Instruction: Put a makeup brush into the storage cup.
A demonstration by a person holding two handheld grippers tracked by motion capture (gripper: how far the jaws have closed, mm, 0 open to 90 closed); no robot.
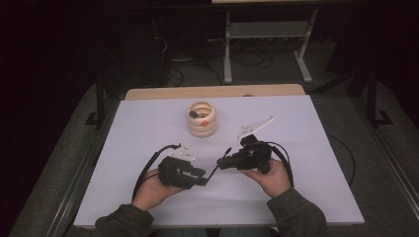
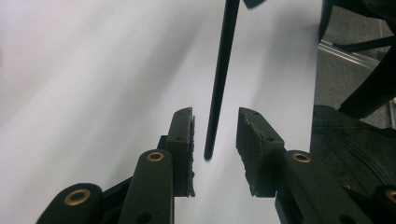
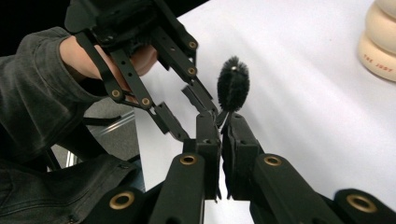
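Both tools meet at one brush [image 3: 232, 88] (right tool [image 3: 223, 122] clamping it).

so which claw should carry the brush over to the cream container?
Right. The right claw is shut on the brush; the left claw stands open around its handle, gripping nothing. The cream container lies ahead.

The high view looks forward and down from above the person's side onto the white table [image 1: 148, 128], taking in the cream ring stack [image 1: 202, 119] near its far middle and both hands nearer than it. The left gripper view sits close, looking along its own jaws over bare tabletop at a thin black brush [image 2: 218, 79] handle. The right gripper view, equally close, faces the left gripper [image 3: 175, 100], with the ring stack [image 3: 379, 39] at its upper right edge. All three share the brush [image 3: 232, 87] and the tabletop nearer than the stack.
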